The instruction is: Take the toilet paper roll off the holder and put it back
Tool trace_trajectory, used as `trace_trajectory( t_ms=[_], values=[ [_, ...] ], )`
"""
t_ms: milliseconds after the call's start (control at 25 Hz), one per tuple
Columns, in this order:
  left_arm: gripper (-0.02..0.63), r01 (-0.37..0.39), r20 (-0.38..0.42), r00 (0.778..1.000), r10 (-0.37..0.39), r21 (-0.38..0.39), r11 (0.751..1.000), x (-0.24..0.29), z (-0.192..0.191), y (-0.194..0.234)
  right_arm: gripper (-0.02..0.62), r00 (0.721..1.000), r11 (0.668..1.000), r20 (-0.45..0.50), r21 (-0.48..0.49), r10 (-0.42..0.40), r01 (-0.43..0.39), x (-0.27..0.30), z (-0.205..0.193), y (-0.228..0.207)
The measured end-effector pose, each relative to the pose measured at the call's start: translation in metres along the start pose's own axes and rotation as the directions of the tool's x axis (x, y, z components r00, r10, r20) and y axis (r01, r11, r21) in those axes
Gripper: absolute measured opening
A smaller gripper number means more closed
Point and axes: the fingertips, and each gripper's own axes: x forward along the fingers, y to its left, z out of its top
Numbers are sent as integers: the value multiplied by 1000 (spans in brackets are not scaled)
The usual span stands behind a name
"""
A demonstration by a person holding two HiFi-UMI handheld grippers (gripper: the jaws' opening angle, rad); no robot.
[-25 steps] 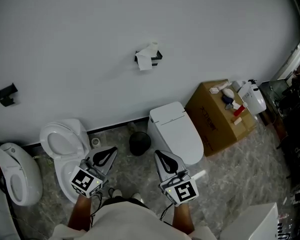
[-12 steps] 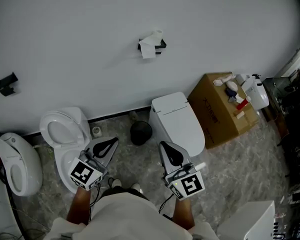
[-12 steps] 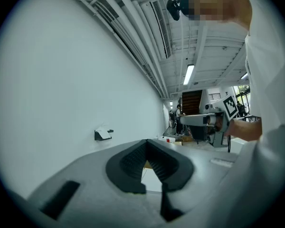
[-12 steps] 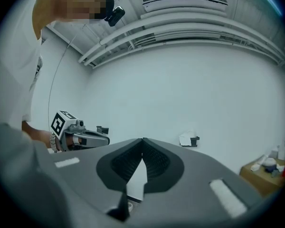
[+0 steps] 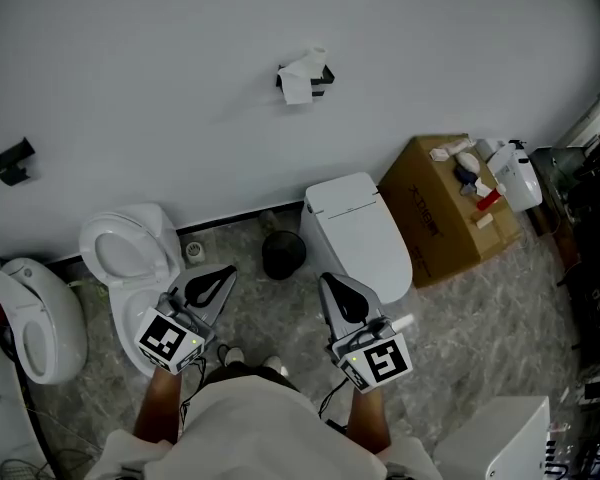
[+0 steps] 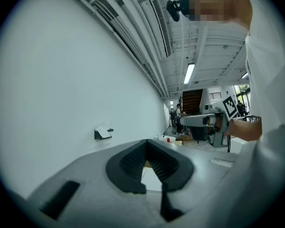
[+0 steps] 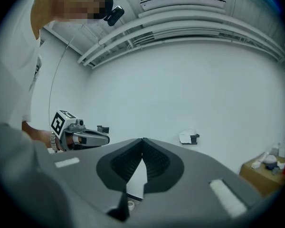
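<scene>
Approaching: toilet paper roll (image 5: 300, 73) on holder (image 5: 323, 76), on wall above closed toilet (image 5: 355, 238), sits higher in head view than second ago (person shifting). Left gripper (image 5: 220, 278), right gripper (image 5: 332, 288) both pinched together, empty, low by toilet front, far from roll. Removal not started.

Stone floor (image 5: 500, 318) carries a toilet (image 5: 355, 238), black bin (image 5: 282, 255) and cardboard box (image 5: 435, 223)
</scene>
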Motion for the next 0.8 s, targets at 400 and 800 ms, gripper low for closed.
trace_trajectory(
  t_ms=[400, 800],
  values=[
    [-2, 5, -5, 1000, -5, 6, 1000, 4, 0, -6, 2, 1000, 1000, -11, 15, 0, 0, -3, -6, -7],
    [-2, 5, -12, 1000, -5, 8, 1000, 4, -3, -11, 2, 1000, 999, 1, 45, 14, -14, -8, -9, -5]
  ],
)
